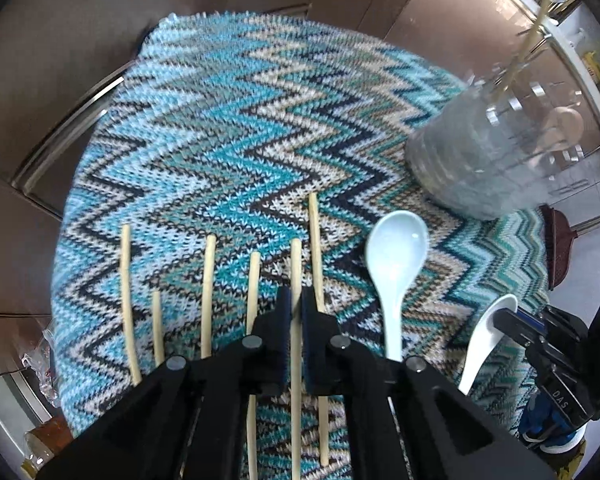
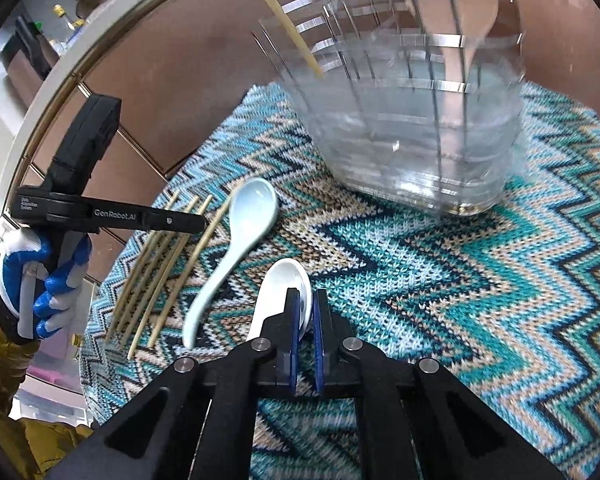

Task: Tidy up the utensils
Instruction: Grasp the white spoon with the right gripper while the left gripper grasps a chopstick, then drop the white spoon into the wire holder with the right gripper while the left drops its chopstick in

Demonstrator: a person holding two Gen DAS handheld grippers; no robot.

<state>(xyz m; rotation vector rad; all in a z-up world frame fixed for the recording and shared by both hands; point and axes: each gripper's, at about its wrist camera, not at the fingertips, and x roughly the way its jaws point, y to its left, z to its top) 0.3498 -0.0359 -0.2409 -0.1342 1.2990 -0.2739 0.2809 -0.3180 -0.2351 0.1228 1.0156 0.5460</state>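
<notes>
Your left gripper (image 1: 296, 304) is clamped on one chopstick (image 1: 295, 264); your right gripper (image 2: 306, 312) pinches the white spoon (image 2: 284, 292) by its bowl rim

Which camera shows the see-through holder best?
The right wrist view: the clear holder fills the top of the picture, standing on the zigzag cloth, with a chopstick and a pinkish spoon inside. The left wrist view shows it only at the right edge, smaller and blurry.
</notes>
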